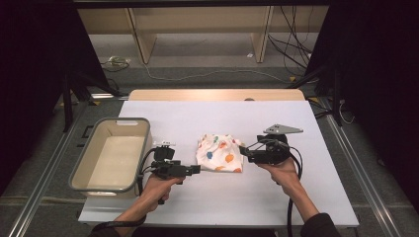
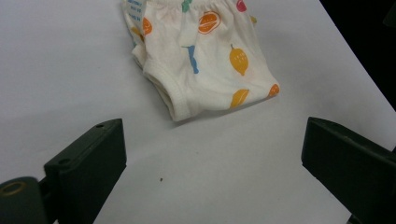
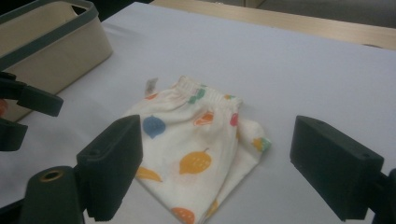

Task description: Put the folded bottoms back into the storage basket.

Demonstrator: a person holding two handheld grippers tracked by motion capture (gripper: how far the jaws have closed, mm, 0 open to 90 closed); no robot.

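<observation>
Both grippers (image 1: pixel 195 169) (image 1: pixel 243 150), jaws wide and empty, flank folded shorts (image 1: pixel 220 153); bin (image 1: pixel 86 165) left.

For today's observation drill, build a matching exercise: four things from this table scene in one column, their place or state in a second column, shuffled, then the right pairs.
Things:
1. folded fruit-print shorts
2. beige bin
3. left gripper
4. right gripper

Places or states:
A. at the table's left edge, nothing inside
B. jaws open, at the garment's right side
C. lying mid-table between both grippers
D. jaws open, just right of the bin

Pairs: 1-C, 2-A, 3-D, 4-B
</observation>
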